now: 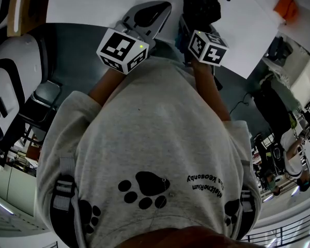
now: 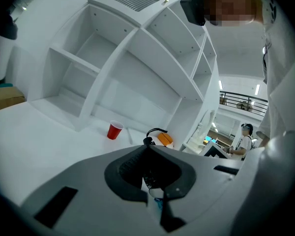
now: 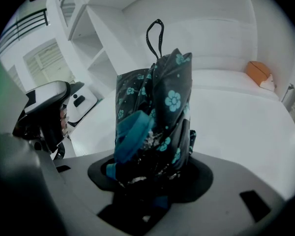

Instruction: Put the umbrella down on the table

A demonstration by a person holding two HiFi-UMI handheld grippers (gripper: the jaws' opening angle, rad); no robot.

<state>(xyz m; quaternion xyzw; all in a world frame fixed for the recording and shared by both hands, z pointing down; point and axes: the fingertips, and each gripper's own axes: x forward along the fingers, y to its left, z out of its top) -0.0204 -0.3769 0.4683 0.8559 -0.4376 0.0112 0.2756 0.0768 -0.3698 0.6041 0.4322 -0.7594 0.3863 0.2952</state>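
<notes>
Folded dark teal-flowered umbrella [image 3: 155,117], loop outermost; over white table [image 3: 236,112].

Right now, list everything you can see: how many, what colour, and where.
table: one, white, foreground
shelf unit: one, white, behind the table
umbrella: one, dark with teal flowers, folded, held upright
cup: one, red, on the table
orange object: one, on the table, right of cup
cardboard box: one, brown, far left
bystander: one, background right
left gripper: one, grey, nothing between jaws
right gripper: one, grey, closed on the umbrella
</notes>
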